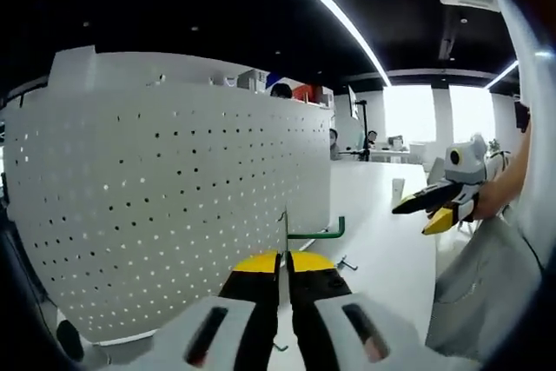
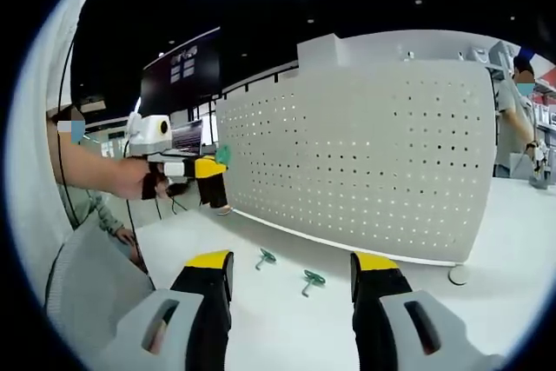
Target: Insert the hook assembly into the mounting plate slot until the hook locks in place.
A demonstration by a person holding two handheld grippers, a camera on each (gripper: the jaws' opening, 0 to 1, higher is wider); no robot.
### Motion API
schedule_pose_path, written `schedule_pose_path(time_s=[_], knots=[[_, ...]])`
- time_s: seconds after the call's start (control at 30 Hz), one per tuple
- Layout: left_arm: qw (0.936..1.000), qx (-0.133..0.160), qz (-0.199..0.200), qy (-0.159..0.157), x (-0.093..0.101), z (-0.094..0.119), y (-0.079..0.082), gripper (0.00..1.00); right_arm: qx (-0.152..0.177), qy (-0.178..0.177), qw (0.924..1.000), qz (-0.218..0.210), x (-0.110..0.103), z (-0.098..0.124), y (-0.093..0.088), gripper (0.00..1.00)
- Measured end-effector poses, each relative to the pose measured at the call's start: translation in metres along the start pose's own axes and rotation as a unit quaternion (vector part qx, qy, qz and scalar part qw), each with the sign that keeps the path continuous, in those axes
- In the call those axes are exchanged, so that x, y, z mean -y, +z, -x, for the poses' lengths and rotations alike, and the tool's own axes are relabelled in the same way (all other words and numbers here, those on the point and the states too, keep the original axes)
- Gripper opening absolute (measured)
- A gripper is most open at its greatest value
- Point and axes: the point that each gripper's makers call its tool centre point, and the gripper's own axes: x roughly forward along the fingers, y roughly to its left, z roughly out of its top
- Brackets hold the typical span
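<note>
At the centre of the left gripper view, the left gripper (image 1: 284,268) pinches a green hook (image 1: 314,233) just before the pegboard (image 1: 165,206), not yet inserted. The right gripper (image 2: 291,271) is spread, with two hooks (image 2: 289,270) waiting on the table (image 2: 512,241).

— What colour is the pegboard (image 2: 365,162)?
— White, dotted with rows of small dark holes.
— And the hooks (image 2: 312,281) at six o'clock?
— Green, on a white table (image 2: 287,327). The gripper (image 2: 291,280) tips are yellow over black.
</note>
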Motion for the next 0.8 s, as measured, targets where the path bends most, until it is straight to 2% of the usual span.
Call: schedule_pose_path(time_s=[0.33, 0.47, 0.53, 0.8], knots=[[1.0, 0.004, 0.001, 0.001, 0.001, 0.001, 0.003, 0.03, 0.001, 0.005, 1.0, 0.003, -0.003, -0.001, 0.002, 0.52], [1.0, 0.005, 0.003, 0.006, -0.002, 0.002, 0.004, 0.03, 0.023, 0.009, 0.9997, 0.008, -0.005, 0.001, 0.013, 0.52], [0.9999, 0.01, 0.007, 0.009, -0.004, 0.003, 0.005, 0.03, 0.046, 0.022, 0.9986, -0.013, -0.009, 0.0, 0.024, 0.53], [0.9999, 0.01, 0.005, 0.013, -0.006, 0.004, 0.006, 0.03, 0.069, 0.045, 0.9959, -0.036, -0.02, -0.015, 0.043, 0.5]])
